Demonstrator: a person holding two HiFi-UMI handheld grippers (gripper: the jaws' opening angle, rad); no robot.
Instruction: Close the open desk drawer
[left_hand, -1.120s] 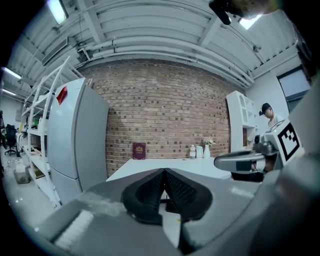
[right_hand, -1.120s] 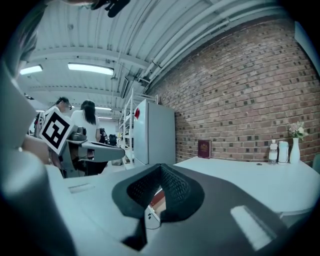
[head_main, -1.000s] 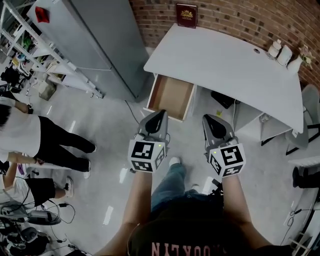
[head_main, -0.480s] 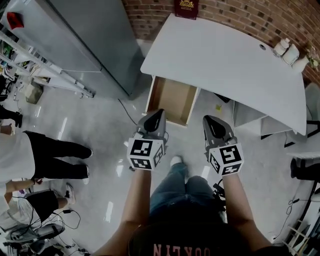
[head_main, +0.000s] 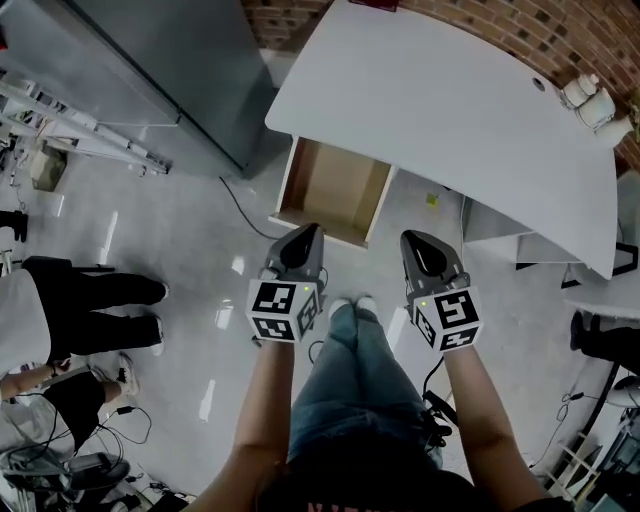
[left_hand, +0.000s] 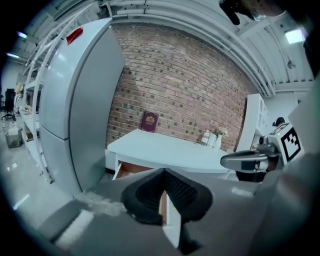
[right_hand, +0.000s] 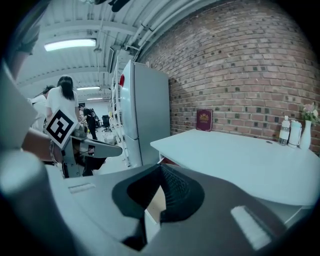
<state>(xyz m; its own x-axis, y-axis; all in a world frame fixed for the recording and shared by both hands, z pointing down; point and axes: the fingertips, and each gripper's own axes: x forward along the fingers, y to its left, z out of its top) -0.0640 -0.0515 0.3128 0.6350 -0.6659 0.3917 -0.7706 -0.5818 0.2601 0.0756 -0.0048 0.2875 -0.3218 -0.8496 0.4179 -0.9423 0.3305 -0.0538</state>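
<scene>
A grey fridge stands left of our white desk, which backs onto a brick wall. The drawer hangs open under the desk's left end, showing its brown bottom. Our left gripper points at its front from nearby, with the right gripper alongside. Both are clenched on nothing. Bottles sit at the desk's right corner.

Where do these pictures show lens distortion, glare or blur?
Head view: mild bending toward the edges, and bright glare streaks on the glossy floor. Left gripper view: strong fisheye with black corners, so the brick wall curves. Right gripper view: the same fisheye, and the ceiling lamp is blown out to white.
</scene>
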